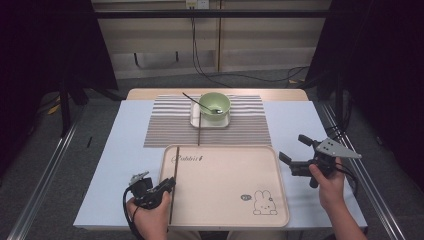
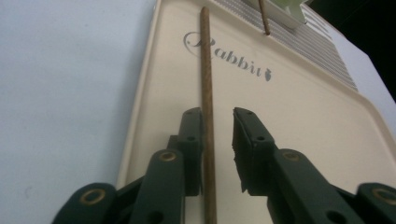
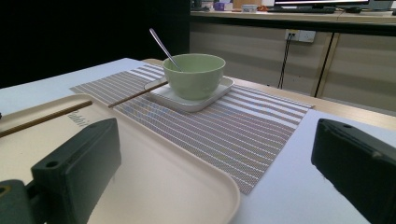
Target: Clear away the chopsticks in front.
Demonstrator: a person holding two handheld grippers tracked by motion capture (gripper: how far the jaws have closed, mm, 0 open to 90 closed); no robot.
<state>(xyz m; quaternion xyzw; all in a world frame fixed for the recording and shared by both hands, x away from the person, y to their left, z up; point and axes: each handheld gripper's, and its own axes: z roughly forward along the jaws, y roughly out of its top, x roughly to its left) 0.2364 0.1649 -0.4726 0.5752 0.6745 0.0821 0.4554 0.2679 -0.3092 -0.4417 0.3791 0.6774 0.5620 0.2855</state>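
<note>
On the near half of the counter (image 1: 125, 130) lay a cream tray (image 1: 225, 200) printed with a rabbit, and along the tray's left edge rested a brown chopstick (image 1: 174, 175), running from the near rim toward the far one. The left tongs (image 1: 167, 187) sat low at the tray's near-left corner with the chopstick between the jaws. In the left gripper view the stick (image 2: 206, 93) lay against one jaw of the left tongs (image 2: 217, 116) while the other jaw stood clear of it — partly spread, not pinching.

A second chopstick (image 1: 199, 127) lay farther off, reaching from the tray's far edge across a striped placemat (image 1: 170, 122) to a white square dish (image 1: 210, 120). On that dish stood a green bowl (image 1: 215, 104) with a metal spoon (image 1: 197, 102) leaning out over its left side.

The right tongs (image 1: 295, 150) hovered off the tray's right edge, above the bare counter — jaws spread wide, nothing between them. The right gripper view looked between them over the tray's corner (image 3: 187, 186) toward the bowl (image 3: 194, 74) and the mat (image 3: 243, 130).
</note>
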